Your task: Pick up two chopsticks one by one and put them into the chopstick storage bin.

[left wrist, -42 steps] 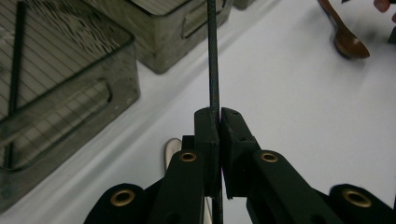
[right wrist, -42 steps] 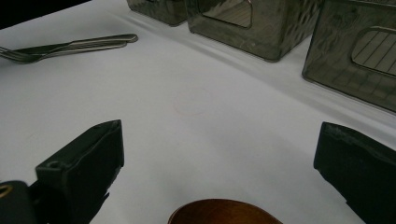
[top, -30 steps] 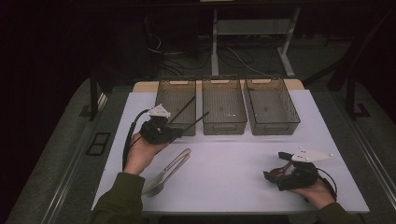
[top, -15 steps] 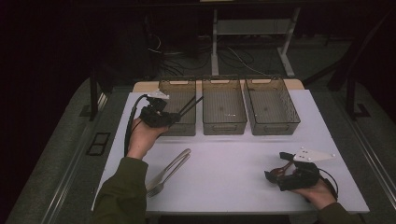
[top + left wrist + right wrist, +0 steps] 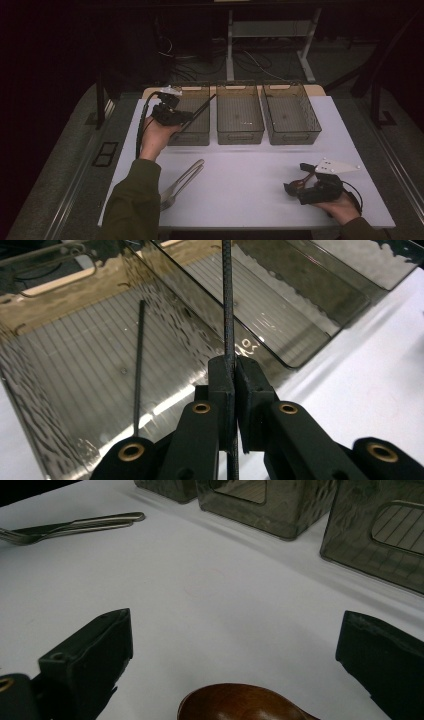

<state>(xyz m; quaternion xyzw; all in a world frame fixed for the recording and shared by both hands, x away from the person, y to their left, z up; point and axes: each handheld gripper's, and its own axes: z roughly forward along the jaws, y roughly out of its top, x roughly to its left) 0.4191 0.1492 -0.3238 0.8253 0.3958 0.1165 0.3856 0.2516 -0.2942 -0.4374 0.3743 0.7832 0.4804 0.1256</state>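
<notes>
The left hand-held gripper (image 5: 187, 116) is clamped on a thin black rod (image 5: 227, 305), holding it over the far-left bin (image 5: 197, 137), where a second rod (image 5: 139, 365) lies. The right hand-held gripper (image 5: 295, 186) rests near right on the surface (image 5: 240, 180), jaws apart around a brown wooden spoon (image 5: 240, 702).

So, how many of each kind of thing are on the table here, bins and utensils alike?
Smoky translucent plastic bins: 3
Thin black chopsticks: 2, one clamped in the left hand-held gripper, one lying in the leftmost bin
Silver metal cutlery pieces, fork and knife: 2
Brown wooden spoon: 1
Total: 8
</notes>
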